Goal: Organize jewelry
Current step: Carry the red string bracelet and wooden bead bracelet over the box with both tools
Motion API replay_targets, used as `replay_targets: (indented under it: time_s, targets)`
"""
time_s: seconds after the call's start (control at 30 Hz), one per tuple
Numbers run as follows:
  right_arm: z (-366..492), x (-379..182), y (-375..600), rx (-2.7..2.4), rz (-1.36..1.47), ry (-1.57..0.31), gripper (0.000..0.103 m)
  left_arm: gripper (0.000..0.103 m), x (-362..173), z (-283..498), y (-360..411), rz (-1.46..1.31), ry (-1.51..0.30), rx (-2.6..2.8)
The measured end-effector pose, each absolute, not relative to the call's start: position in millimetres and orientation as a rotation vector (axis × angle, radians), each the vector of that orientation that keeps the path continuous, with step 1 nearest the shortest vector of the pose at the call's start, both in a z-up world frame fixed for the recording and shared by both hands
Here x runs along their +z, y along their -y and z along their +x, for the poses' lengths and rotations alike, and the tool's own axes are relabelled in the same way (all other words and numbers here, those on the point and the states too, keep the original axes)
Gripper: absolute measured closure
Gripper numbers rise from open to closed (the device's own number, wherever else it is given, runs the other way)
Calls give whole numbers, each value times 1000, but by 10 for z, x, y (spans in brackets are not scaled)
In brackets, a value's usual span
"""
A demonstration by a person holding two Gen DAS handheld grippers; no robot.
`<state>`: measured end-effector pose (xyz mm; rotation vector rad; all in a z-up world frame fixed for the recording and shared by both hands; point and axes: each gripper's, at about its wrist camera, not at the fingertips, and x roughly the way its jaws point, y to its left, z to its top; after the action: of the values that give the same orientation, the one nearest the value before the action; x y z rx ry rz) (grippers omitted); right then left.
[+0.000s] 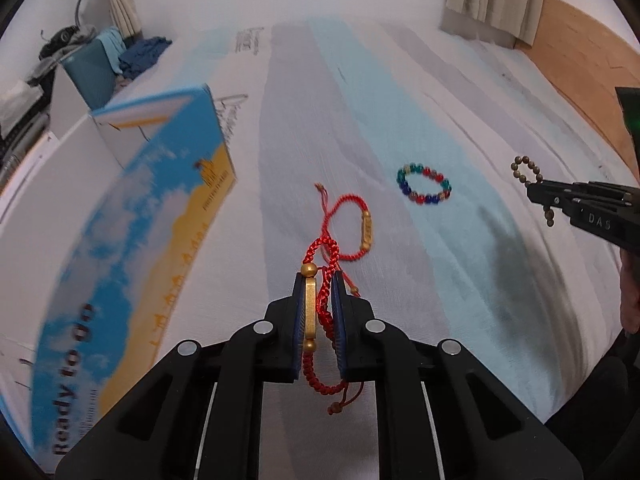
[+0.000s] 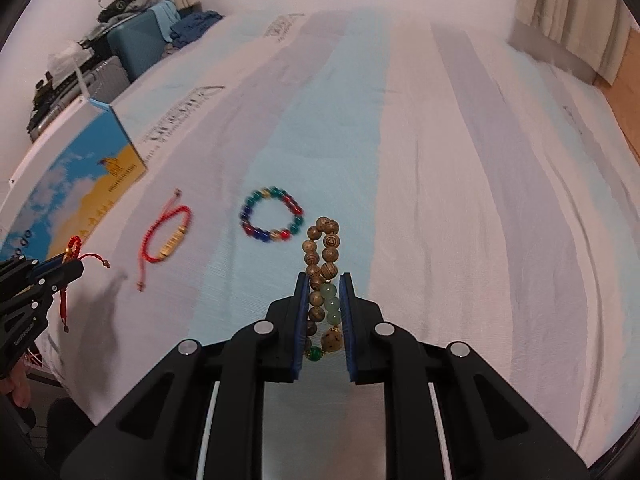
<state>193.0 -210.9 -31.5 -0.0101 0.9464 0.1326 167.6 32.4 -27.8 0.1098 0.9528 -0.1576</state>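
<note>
Progress: judged early to midway. Two bracelets are lifted in the grippers, two lie loose on the striped bedsheet (image 2: 440, 160), and none can be seen inside the box.
Left gripper (image 1: 319, 280): jaws narrow, clamped on the red braided bracelet (image 1: 322, 312); its gold bar sits flat against the left pad, and a loop of cord pokes out past the fingertips while the knotted tails hang below.
Right gripper (image 2: 325, 282): jaws narrow, holding the wooden bead bracelet (image 2: 324, 248); brown patterned beads rise beyond the tips, pale and dark green beads sit between the pads.
Left to do: the thin red cord bracelet (image 1: 352, 224) lies just ahead of the left fingertips, slightly to the right; the coloured glass bead bracelet (image 2: 272, 216) lies ahead and left of the right gripper, near the wooden beads.
Destination: probably the box (image 1: 120, 220), close on the left of the left gripper; whether it is open cannot be told.
Writing on box: "Ready to Go" reads along its blue-and-yellow side; the smaller print is blurred.
Writing on gripper: "DAS" shows on the right gripper in the left wrist view; the sheet's printed words are unreadable.
</note>
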Motion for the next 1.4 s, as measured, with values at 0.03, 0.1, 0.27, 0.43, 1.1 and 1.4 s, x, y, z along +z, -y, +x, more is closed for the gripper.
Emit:
replay_targets:
  time_s: [0.03,0.1,0.27,0.43,1.1,1.4]
  targets:
    - [1917,-258,2063,139,-13,-937,89,92,-221,1659,-344,110,-945,-153]
    - [1902,-164,1975,149,-22,-922,89,92,-104,1638,-392,111,-932,-145]
    - [1862,54,1708,180,-37,-887,89,92,152,1597,-539,111,-901,-110]
    - [1785,268,1404,219,-52,-844,89,92,353,1529,-756,103,-874,-71]
    - [1669,842,-230,456,-154,-737,89,91,878,1164,-2071,47,-832,100]
    - [1618,838,-1033,585,-269,-738,89,91,856,1142,-2560,13,-866,125]
